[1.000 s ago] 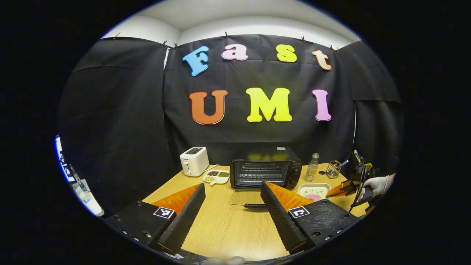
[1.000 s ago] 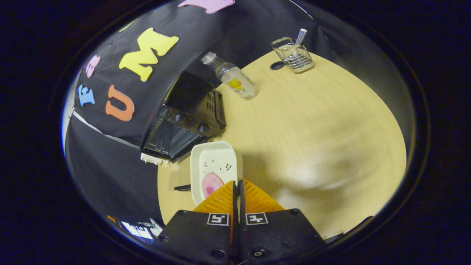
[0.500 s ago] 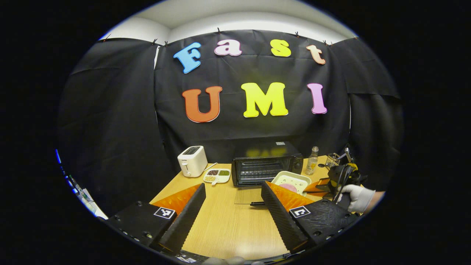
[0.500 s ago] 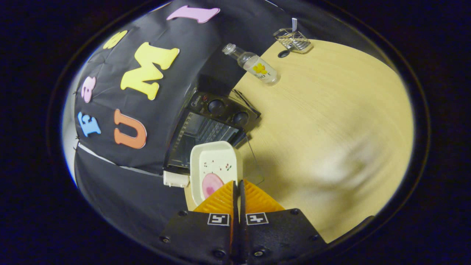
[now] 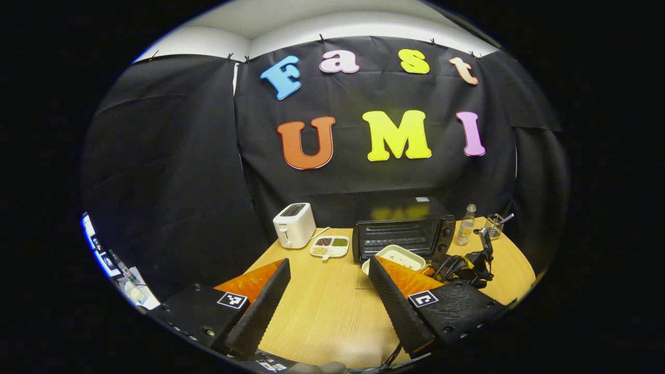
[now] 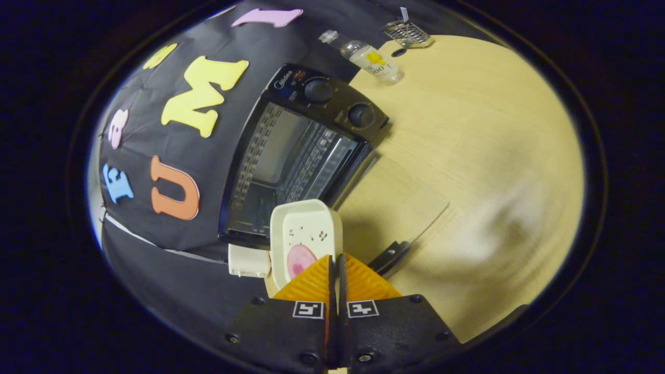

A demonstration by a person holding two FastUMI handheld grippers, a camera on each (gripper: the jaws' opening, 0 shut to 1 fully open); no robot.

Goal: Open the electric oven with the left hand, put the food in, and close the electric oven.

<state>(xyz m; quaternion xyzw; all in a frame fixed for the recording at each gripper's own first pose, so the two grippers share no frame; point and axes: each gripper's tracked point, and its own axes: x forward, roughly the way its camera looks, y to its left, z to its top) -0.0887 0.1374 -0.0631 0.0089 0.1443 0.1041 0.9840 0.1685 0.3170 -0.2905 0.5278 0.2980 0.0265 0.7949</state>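
Note:
The black electric oven (image 5: 400,235) (image 6: 296,150) stands at the back of the table with its glass door (image 6: 395,208) folded down flat. A white tray (image 6: 306,234) (image 5: 397,255) carrying a pink piece of food (image 6: 300,261) hangs just in front of the oven's opening. My right gripper (image 6: 335,256) (image 5: 460,266) is shut on the tray's near rim. My left gripper (image 5: 329,262) is open with nothing between its fingers, held back over the table's front part, apart from the oven.
On the wooden table (image 5: 322,311), a white toaster (image 5: 294,225) (image 6: 249,259) and a divided dish (image 5: 330,246) sit left of the oven. A clear bottle (image 5: 466,225) (image 6: 369,54) and a wire basket (image 5: 496,224) (image 6: 408,32) stand to its right.
The right gripper has lifted the tray from beside the oven and carried it left, up to the open mouth. The left gripper stays open and has drawn back a little.

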